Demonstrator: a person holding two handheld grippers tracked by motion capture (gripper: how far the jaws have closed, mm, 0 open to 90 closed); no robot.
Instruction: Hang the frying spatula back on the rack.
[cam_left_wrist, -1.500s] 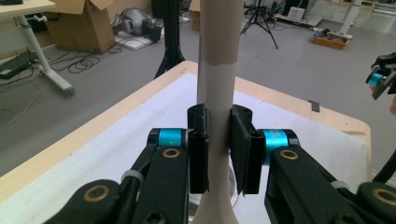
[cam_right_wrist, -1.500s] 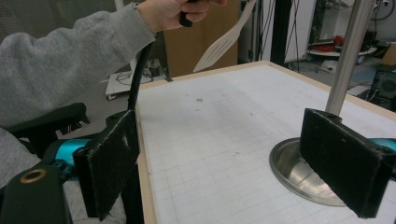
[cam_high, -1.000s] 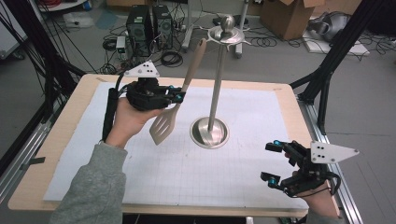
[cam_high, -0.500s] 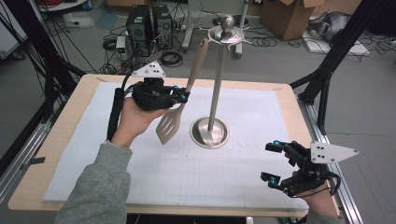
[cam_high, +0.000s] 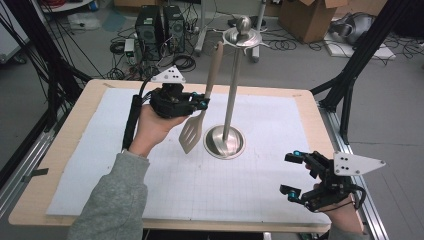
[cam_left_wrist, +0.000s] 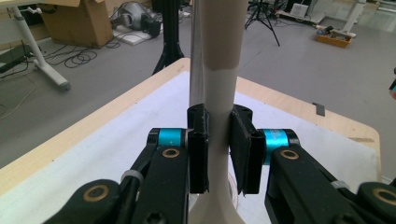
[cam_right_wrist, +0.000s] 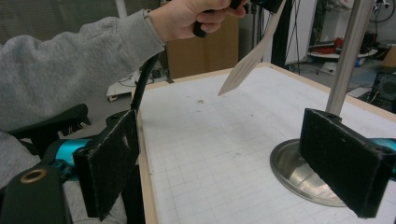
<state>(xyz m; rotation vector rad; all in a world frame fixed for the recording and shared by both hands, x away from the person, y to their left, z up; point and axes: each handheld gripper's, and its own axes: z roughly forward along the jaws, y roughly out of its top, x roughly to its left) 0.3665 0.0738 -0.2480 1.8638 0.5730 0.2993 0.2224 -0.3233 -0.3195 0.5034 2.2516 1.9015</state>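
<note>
High view: left gripper (cam_high: 202, 103) clamped on spatula (cam_high: 192, 135) handle beside steel stand (cam_high: 226, 142); right gripper (cam_high: 296, 175) wide apart, holding nothing. No legible writing.

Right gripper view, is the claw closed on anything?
No, the right claw stands wide open, with only the table mat showing between its two black pads.

A spatula (cam_high: 200, 115) is clamped at its handle by the left gripper (cam_high: 202, 103) and held tilted above the mat (cam_high: 280, 140), just beside the stand (cam_high: 231, 100). The right gripper (cam_high: 292, 175) is held wide open near the table's (cam_high: 50, 165) right edge.
</note>
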